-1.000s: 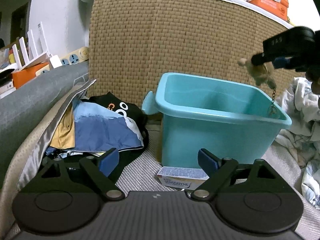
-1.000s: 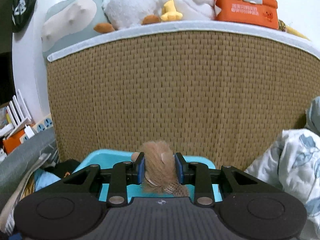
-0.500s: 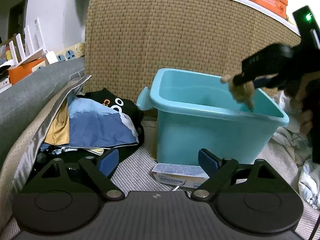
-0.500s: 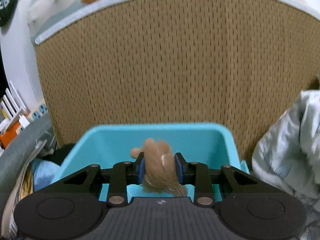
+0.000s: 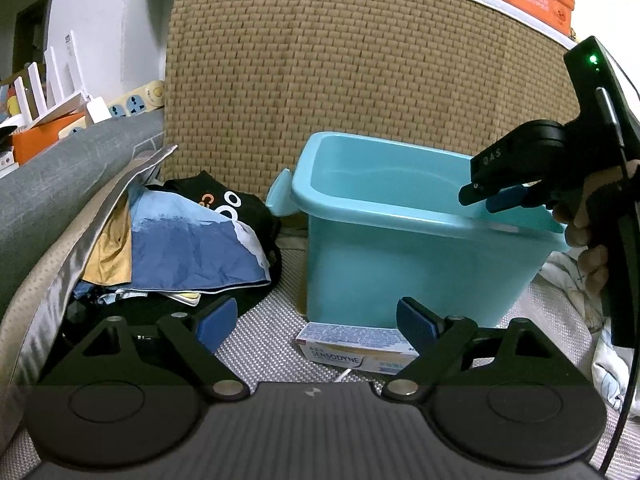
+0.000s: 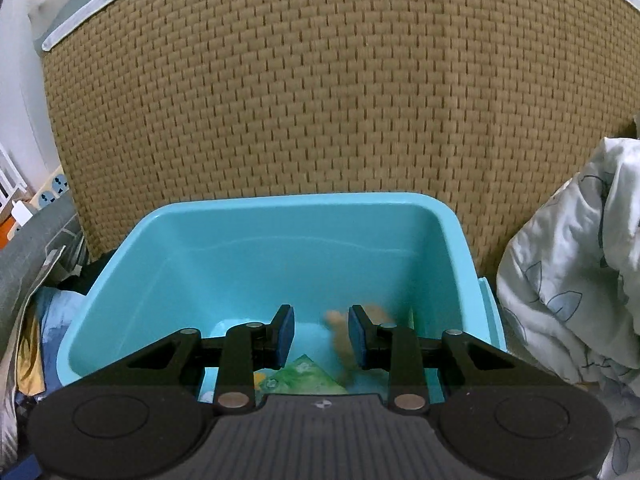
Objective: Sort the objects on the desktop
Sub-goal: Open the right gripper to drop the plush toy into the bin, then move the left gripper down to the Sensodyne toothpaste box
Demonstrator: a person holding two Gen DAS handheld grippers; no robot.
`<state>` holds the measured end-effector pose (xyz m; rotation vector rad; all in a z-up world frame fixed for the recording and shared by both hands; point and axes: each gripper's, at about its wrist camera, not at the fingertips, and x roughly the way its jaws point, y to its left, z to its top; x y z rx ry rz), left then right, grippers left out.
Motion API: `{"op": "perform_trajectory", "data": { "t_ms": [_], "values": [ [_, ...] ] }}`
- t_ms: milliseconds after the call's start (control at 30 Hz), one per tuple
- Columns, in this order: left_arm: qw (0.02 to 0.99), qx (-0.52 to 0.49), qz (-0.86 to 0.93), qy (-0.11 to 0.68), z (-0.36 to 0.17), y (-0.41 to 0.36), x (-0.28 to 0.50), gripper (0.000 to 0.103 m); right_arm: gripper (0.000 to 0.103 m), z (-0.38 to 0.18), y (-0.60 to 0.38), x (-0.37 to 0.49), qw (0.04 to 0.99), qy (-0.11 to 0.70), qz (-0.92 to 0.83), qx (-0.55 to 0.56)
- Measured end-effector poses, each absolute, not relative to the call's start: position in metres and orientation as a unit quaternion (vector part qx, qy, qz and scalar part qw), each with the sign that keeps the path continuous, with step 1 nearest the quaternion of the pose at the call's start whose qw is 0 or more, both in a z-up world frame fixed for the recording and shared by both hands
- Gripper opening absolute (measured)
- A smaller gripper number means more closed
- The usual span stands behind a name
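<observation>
The right tongs [image 6: 321, 335] hang open over the turquoise plastic bin [image 6: 280, 248], with a blurred brown furry toy [image 6: 340, 336] between the parted pads, inside the bin above a green packet [image 6: 304, 374]. The left tongs [image 5: 316, 322] are open and empty, near a Sensodyne toothpaste box [image 5: 356, 346] lying just before the bin.

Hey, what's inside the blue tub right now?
In the blue tub: a blurred furry brown toy below the open right gripper, plus a green packet. The gripper body hides the rest of the floor.
</observation>
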<state>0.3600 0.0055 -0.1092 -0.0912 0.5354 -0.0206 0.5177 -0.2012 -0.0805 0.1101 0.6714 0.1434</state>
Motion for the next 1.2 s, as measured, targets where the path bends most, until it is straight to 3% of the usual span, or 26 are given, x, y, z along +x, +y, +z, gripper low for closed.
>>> {"op": "perform_trajectory", "data": {
  "t_ms": [333, 667, 1200],
  "values": [
    [0.963, -0.047, -0.01, 0.265, -0.109, 0.007, 0.36, 0.09, 0.033, -0.064, -0.205, 0.492, 0.953, 0.286, 0.087, 0.046],
    [0.967, -0.059, -0.014, 0.248, -0.101, 0.017, 0.358, 0.089, 0.034, -0.055, -0.217, 0.412, 0.967, 0.206, 0.144, 0.054],
    [0.964, -0.011, -0.047, 0.263, -0.117, -0.007, 0.36, 0.073, 0.034, -0.119, -0.237, 0.367, 0.963, 0.221, 0.139, 0.064]
  ]
}}
